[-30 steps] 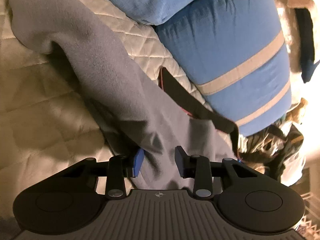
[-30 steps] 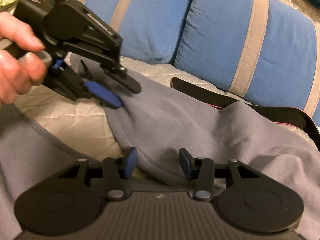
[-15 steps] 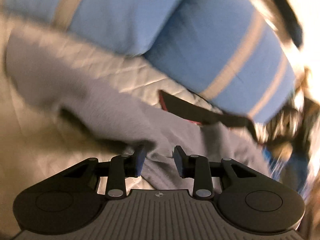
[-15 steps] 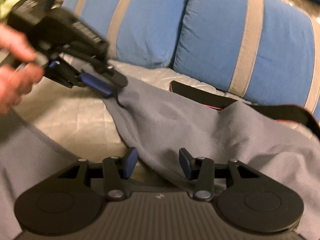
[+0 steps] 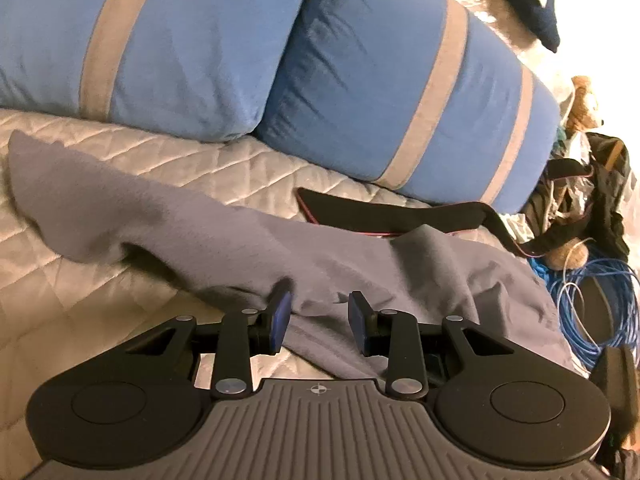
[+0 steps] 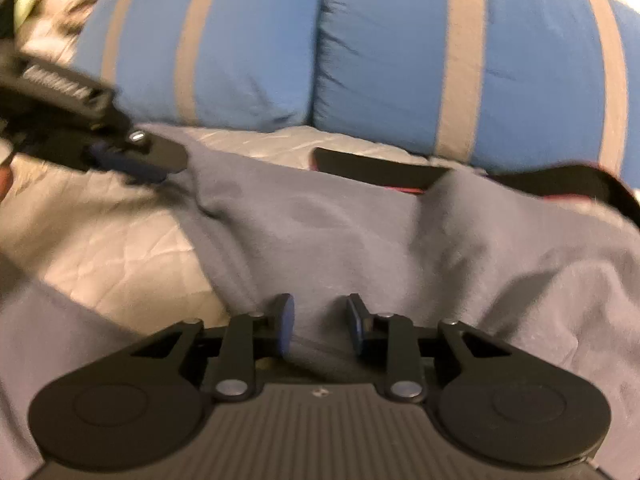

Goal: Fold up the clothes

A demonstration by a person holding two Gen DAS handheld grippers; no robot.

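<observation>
A grey garment (image 5: 200,232) lies rumpled across the quilted beige bedcover (image 5: 80,320). In the left wrist view my left gripper (image 5: 320,316) is open low over the garment's near edge, with grey cloth lying between and under its blue pads. In the right wrist view my right gripper (image 6: 320,320) is open with a ridge of the same grey garment (image 6: 320,232) between its fingers. The left gripper (image 6: 136,164) also shows there, blurred, at the garment's far left edge.
Two blue pillows with grey stripes (image 5: 160,40) (image 6: 400,60) line the back of the bed. A black garment with red trim (image 5: 380,212) (image 6: 372,168) lies in front of them. Coiled blue cable (image 5: 592,300) and a heap of clutter (image 5: 580,168) sit off the bed's right side.
The left gripper has swung to face the pillows and slid along the garment's edge. The right gripper's fingers have drawn closer together over the grey cloth and it has moved forward.
</observation>
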